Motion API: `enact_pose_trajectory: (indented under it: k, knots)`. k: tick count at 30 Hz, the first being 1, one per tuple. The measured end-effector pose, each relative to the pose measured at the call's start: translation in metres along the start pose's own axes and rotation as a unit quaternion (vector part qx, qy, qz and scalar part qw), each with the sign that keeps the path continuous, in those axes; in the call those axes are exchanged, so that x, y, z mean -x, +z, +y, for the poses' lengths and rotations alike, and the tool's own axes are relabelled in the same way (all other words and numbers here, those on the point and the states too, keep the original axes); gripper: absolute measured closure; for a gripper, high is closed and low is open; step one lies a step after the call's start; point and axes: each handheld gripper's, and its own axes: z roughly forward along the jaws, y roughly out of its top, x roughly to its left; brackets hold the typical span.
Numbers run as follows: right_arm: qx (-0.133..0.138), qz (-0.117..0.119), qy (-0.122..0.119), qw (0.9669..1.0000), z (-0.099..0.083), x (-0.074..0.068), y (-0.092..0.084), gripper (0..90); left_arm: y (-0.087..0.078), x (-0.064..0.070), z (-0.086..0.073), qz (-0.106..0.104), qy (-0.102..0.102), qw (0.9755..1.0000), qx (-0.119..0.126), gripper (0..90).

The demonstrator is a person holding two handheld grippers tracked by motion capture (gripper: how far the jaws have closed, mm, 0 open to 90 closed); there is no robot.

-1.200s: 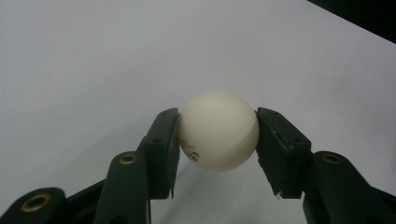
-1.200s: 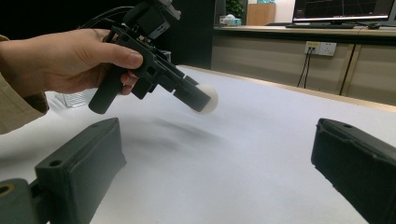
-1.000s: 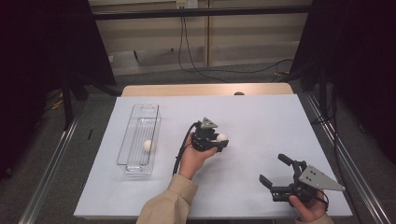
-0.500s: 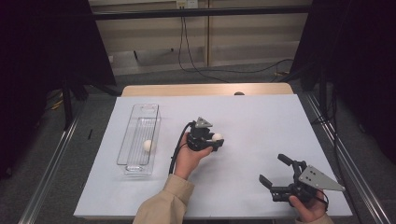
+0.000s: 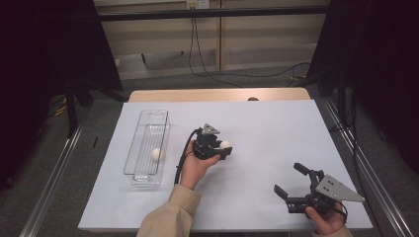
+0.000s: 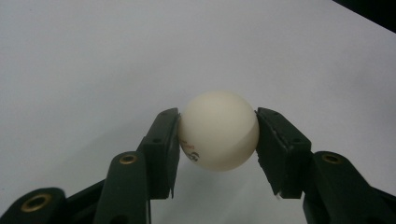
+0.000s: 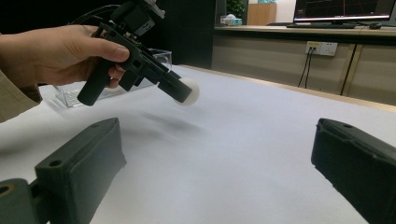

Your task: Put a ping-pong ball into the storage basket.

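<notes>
Left tongs (image 6: 217,140) clamped on the white ball (image 6: 218,130), lifted off the tabletop (image 5: 276,128) right of the clear tray (image 5: 147,148), likely for carrying to that tray's ball (image 5: 156,154); right tongs (image 5: 296,183) apart, idle, farther right.

1. White ball (image 6: 218,130) — printed mark by the left pad is sitting too small to read; both flanks are hiding behind the pads.
2. Right gripper (image 7: 219,172) — both jaws are running off the bottom edge.
3. Clear tray (image 7: 161,58) — mostly hiding behind the left gripper (image 7: 180,91).
</notes>
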Motion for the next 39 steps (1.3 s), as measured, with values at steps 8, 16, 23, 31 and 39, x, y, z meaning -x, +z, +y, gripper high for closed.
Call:
enact_pose_trajectory:
  k: [8, 16, 23, 31, 39]
  knots:
    - [0.0, 0.001, 0.0, 1.0, 0.0, 0.0, 0.0, 1.6, -0.007, -0.004, 0.0, 0.007, -0.002, 1.0, -0.001, 51.0]
    - [0.0, 0.001, 0.0, 1.0, 0.0, 0.0, 0.0, 1.6, -0.014, -0.01, 0.0, 0.015, -0.006, 0.9999, -0.001, 51.0]
    - [0.0, 0.001, 0.001, 1.0, 0.0, -0.001, 0.001, 1.6, -0.02, -0.013, 0.001, 0.018, -0.009, 0.9998, 0.001, 51.0]
    - [0.0, 0.002, -0.001, 1.0, 0.0, -0.001, 0.001, 1.6, -0.024, -0.015, 0.002, 0.022, -0.014, 0.9996, 0.007, 51.1]
    - [0.0, 0.002, 0.0, 1.0, 0.0, -0.001, 0.001, 1.6, -0.028, -0.018, 0.001, 0.026, -0.019, 0.9995, 0.007, 51.0]
